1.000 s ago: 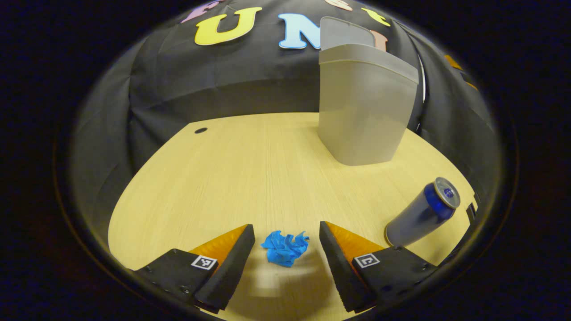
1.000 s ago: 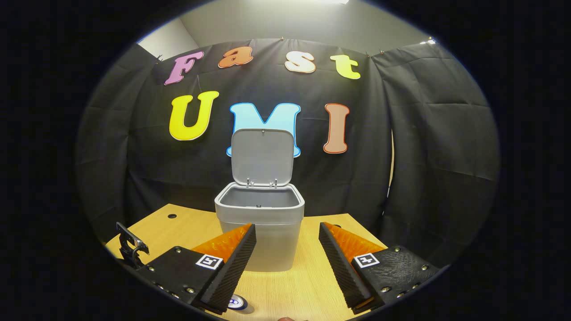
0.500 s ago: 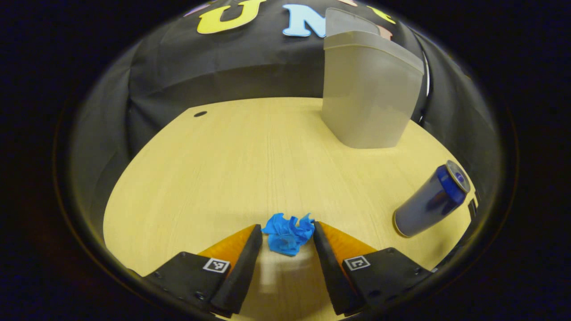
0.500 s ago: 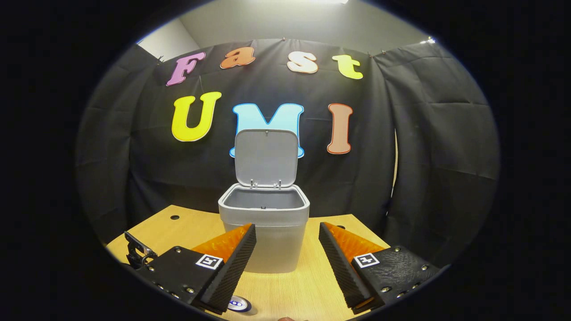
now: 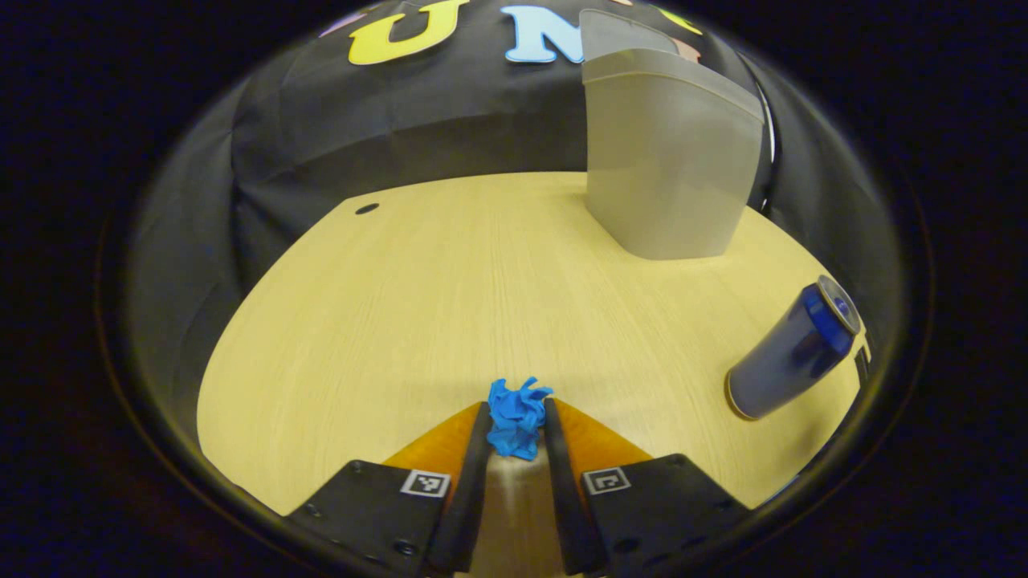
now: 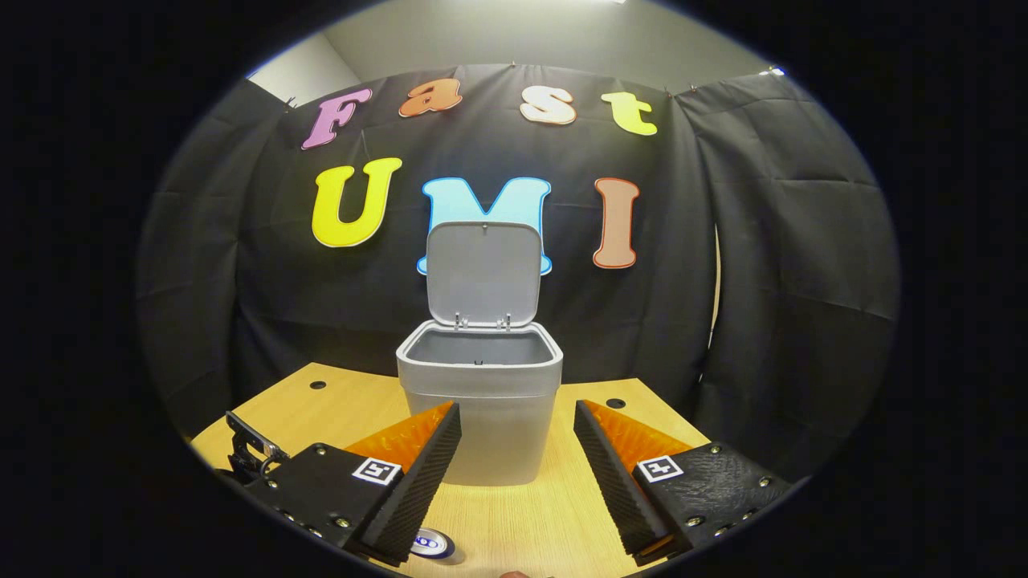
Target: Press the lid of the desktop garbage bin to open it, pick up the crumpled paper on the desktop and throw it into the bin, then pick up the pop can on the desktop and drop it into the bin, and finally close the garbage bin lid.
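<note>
The left gripper has its fingers closed on the crumpled blue paper ball, apparently touching the light wooden desk. The right gripper is wide open and holds nothing. Ahead between its fingers stands the grey plastic bin, lid upright; the blue pop can is right of the left gripper.

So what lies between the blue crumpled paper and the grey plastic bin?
Bare wooden desktop separates blue crumpled paper from grey plastic bin, in left gripper view.

open desk left of bin; can standing right; bin mouth unobstructed, lid upright
</note>
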Tool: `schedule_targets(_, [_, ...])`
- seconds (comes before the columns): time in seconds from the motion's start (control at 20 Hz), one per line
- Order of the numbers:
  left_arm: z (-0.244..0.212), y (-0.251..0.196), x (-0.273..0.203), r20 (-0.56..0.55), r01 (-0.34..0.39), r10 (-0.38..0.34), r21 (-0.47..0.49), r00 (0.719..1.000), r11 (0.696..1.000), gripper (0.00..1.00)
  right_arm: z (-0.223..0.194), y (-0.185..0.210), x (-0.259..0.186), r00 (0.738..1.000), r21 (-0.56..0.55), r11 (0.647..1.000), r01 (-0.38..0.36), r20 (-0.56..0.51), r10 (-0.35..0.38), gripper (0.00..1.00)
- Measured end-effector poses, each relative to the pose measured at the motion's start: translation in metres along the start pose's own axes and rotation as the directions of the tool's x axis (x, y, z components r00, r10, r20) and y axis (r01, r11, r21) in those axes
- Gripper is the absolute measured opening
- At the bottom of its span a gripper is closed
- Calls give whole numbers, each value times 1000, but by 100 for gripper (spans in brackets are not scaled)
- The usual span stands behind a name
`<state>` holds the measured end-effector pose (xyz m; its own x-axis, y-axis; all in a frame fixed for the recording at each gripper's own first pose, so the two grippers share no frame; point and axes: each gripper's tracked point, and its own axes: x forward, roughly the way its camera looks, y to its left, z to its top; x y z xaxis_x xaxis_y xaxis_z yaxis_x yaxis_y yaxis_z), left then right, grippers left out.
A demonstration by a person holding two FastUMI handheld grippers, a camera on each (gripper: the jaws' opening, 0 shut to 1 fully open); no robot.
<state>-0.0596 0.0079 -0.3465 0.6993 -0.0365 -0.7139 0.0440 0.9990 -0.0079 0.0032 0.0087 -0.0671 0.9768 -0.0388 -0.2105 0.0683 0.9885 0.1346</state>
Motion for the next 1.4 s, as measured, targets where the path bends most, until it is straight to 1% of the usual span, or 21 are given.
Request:
schedule_targets(0.05, [1, -1, 0, 9, 4, -4, -5, 1000, 1000, 33, 0, 1, 0, 1000, 2, 1000, -5, -1, 5, 92])
schedule_targets(0.15, [1, -1, 2, 23, 3, -3, -9, 1000, 1000, 35, 1, 1, 0, 1000, 5, 1000, -9, 5, 9, 92])
schedule_targets(0.25, [0, 0, 3, 24, 7, -7, -14, 1000, 1000, 25, -1, 1, 0, 1000, 4, 1000, -13, 5, 13, 92])
schedule_targets(0.35, [3, 0, 3, 34, 4, -4, -16, 999, 1000, 25, -1, 2, -1, 1000, 9, 1000, -18, 6, 18, 92])
schedule_targets(0.4, [5, -2, 2, 37, 5, -4, -17, 999, 1000, 17, -2, 3, -2, 1000, 13, 1000, -21, 6, 21, 92])
schedule_targets(0.5, [13, -3, 0, 42, 6, -6, -16, 999, 1000, 19, 0, 3, -2, 1000, 20, 1000, -23, 10, 23, 92])
schedule_targets(0.55, [7, -2, -2, 46, 9, -9, -15, 999, 1000, 17, 1, 3, -3, 1000, 23, 999, -24, 15, 23, 92])
schedule_targets(0.7, [26, -5, -10, 76, 9, -9, -4, 997, 1000, 17, 5, -1, -5, 999, 31, 999, -20, 30, 19, 92])
schedule_targets(0.75, [32, -7, -14, 87, 14, -14, -6, 996, 1000, 19, 4, -2, -5, 999, 35, 999, -19, 30, 18, 92])
schedule_targets(0.8, [37, -11, -15, 98, 20, -19, -9, 995, 1000, 17, 4, -4, -5, 999, 41, 999, -18, 31, 16, 92])
schedule_targets(0.95, [59, -21, -26, 141, 41, -37, -25, 989, 999, 17, 5, -9, -8, 999, 47, 999, -9, 37, 8, 92])
schedule_targets(1.05, [75, -25, -34, 175, 54, -46, -43, 983, 998, 19, 5, -12, -9, 999, 46, 999, -5, 38, 3, 92])
schedule_targets(1.1, [83, -26, -37, 191, 60, -48, -56, 980, 997, 17, 4, -13, -8, 999, 47, 999, -5, 38, 3, 92])
schedule_targets(1.2, [102, -29, -46, 230, 65, -47, -71, 972, 995, 17, 6, -14, -9, 999, 49, 999, -6, 42, 4, 92])
schedule_targets(1.3, [125, -35, -54, 278, 75, -53, -67, 959, 995, 17, 5, -13, -10, 999, 47, 999, -11, 41, 9, 92])
schedule_targets(1.35, [137, -39, -58, 300, 84, -62, -59, 952, 995, 19, 6, -13, -10, 999, 44, 999, -13, 39, 11, 92])
schedule_targets(1.4, [148, -44, -63, 320, 96, -74, -50, 944, 994, 18, 5, -13, -10, 999, 41, 999, -15, 39, 13, 92])
